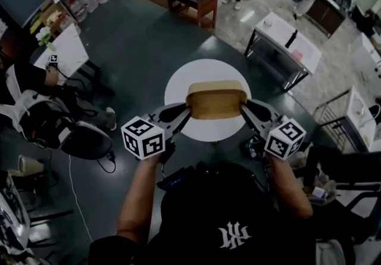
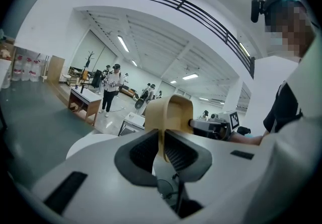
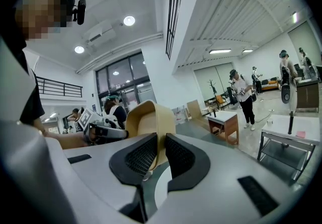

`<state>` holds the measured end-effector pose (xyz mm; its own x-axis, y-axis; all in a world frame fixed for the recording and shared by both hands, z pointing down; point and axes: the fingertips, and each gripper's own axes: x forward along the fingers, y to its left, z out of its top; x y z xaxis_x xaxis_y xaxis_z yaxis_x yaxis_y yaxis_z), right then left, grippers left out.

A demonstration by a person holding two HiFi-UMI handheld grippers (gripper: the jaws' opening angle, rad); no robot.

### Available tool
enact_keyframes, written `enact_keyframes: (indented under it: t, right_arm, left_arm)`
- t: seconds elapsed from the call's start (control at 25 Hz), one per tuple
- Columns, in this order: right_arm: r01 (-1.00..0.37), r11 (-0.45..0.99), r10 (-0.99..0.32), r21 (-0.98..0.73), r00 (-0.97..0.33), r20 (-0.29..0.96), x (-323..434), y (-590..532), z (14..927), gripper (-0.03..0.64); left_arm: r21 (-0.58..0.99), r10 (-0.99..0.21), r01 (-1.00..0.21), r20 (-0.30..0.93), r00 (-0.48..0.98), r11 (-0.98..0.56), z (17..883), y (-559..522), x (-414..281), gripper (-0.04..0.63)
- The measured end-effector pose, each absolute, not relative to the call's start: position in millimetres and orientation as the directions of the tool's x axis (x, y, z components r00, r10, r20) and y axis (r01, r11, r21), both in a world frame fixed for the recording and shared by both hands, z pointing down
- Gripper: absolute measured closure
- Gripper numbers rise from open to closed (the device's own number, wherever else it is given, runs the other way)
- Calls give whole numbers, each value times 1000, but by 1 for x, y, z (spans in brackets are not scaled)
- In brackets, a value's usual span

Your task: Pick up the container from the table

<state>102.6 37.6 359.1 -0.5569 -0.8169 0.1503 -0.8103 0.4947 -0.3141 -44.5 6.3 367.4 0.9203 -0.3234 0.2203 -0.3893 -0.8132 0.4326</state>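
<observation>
Pinching the tan container (image 1: 216, 100) by its thin end walls, the left gripper (image 1: 186, 112) and right gripper (image 1: 243, 109) are holding it over the middle of the round table (image 1: 178, 88). Uneven pull from either hand is likely risking a slip or tilt.

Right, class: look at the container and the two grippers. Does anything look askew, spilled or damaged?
Nothing stands out. The tan container sits level over the round white table, with the left gripper and the right gripper each clamped on one end wall. No spill or damage shows.
</observation>
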Motion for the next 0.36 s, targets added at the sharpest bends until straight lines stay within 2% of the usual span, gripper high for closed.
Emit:
enact_keyframes:
  t: [0.36]
  right_arm:
    - [-813,478,-821,-332,-548,162,97,34,371,541]
  left_arm:
    - [446,-306,-379,229,924,-811,377,2,-50,557]
